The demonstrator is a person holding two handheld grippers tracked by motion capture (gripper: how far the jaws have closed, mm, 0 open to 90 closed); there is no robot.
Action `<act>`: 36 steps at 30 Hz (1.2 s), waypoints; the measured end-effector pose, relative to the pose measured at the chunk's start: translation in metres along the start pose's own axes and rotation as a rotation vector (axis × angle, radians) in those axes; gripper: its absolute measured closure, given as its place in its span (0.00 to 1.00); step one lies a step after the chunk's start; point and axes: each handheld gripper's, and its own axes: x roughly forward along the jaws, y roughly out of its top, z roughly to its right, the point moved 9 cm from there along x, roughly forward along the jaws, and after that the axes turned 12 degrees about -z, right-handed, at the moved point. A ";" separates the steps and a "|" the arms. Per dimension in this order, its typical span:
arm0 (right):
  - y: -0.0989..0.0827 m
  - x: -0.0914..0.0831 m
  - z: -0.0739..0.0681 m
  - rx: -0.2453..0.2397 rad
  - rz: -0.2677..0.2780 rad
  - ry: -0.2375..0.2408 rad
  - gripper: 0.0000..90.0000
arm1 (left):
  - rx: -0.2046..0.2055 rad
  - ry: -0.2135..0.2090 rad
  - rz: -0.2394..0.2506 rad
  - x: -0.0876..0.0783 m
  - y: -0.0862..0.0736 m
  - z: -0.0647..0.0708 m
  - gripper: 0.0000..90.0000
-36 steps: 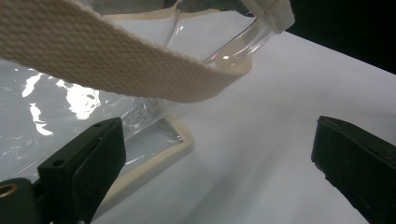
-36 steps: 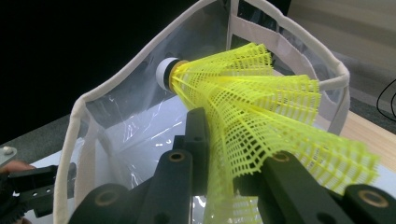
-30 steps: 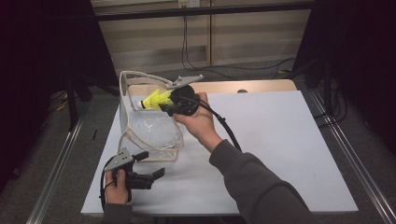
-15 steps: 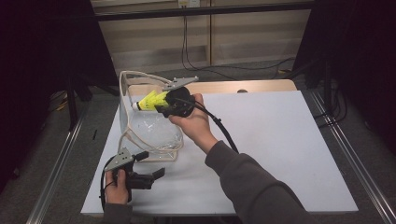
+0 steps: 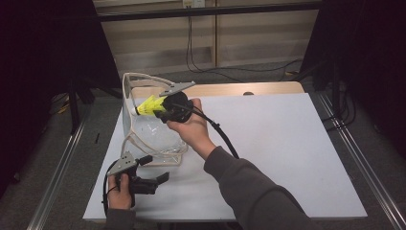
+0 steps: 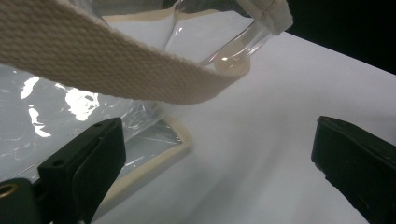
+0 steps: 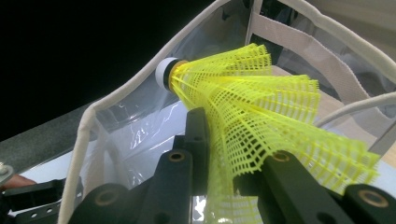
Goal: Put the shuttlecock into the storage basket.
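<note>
A clear plastic bag (image 5: 151, 132) with cream fabric trim and straps stands open on the white table (image 5: 268, 143) at the left. My right gripper (image 5: 160, 108) hovers over the bag's mouth, shut on a yellow shuttlecock (image 5: 147, 105); its white cork (image 7: 164, 73) points toward the bag's far rim and its mesh skirt (image 7: 261, 116) is squeezed between the jaws. My left gripper (image 5: 158, 167) rests low on the table by the bag's near corner, open with nothing between its jaws; a cream strap (image 6: 116, 70) hangs just ahead of it.
A wooden board (image 5: 225, 89) lies along the table's far edge behind the bag. Metal rails (image 5: 356, 158) run down both sides of the table. Cables (image 5: 201, 52) hang at the back. The white table stretches bare to the right of my arm.
My right gripper has carried the shuttlecock a little leftward over the bag's mouth. The left gripper has stayed put.
</note>
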 end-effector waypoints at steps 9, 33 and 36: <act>0.000 0.008 -0.005 -0.006 -0.010 0.004 0.88 | 0.006 -0.025 0.001 0.000 0.000 0.001 0.04; -0.001 0.019 -0.007 -0.009 -0.017 -0.002 0.88 | 0.005 -0.022 0.003 -0.001 0.000 0.000 0.04; -0.001 0.020 -0.007 -0.006 -0.015 -0.004 0.88 | 0.007 -0.026 0.002 0.000 0.000 0.000 0.04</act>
